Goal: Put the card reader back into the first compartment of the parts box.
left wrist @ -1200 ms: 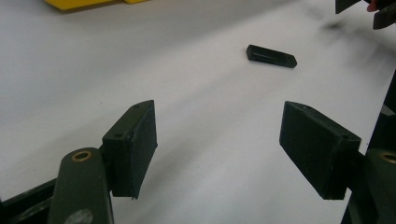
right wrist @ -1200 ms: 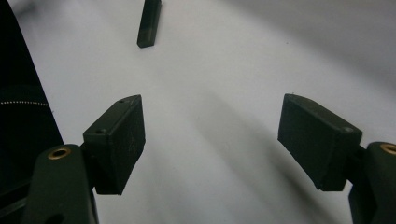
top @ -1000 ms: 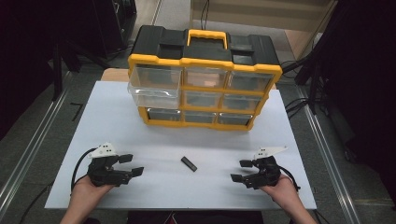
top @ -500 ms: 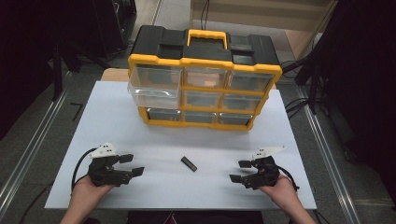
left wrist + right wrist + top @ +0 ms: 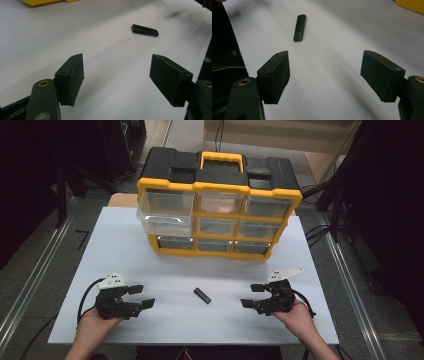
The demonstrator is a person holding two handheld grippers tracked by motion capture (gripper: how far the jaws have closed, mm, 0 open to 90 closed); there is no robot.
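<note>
A small black stick-shaped object (image 5: 202,295) lies flat on the white table top between both hands; it appears ahead of the jaws in the left gripper view (image 5: 145,30) and the right gripper view (image 5: 299,24). My left gripper (image 5: 141,296) rests at the front left, open, nothing between its jaws (image 5: 117,80). My right gripper (image 5: 252,295) rests at the front right, also open and empty (image 5: 324,75). Each gripper is well apart from the black object. A yellow and black drawer organizer (image 5: 218,205) stands at the back, its top left drawer (image 5: 165,213) pulled out.
The white table top (image 5: 125,255) has open room between the organizer and the hands. Metal rails (image 5: 30,285) run along both sides of the table. Cables (image 5: 315,232) trail to the right of the organizer.
The right gripper has shifted very slightly; the left gripper, the black object and the organizer stay where they were.
</note>
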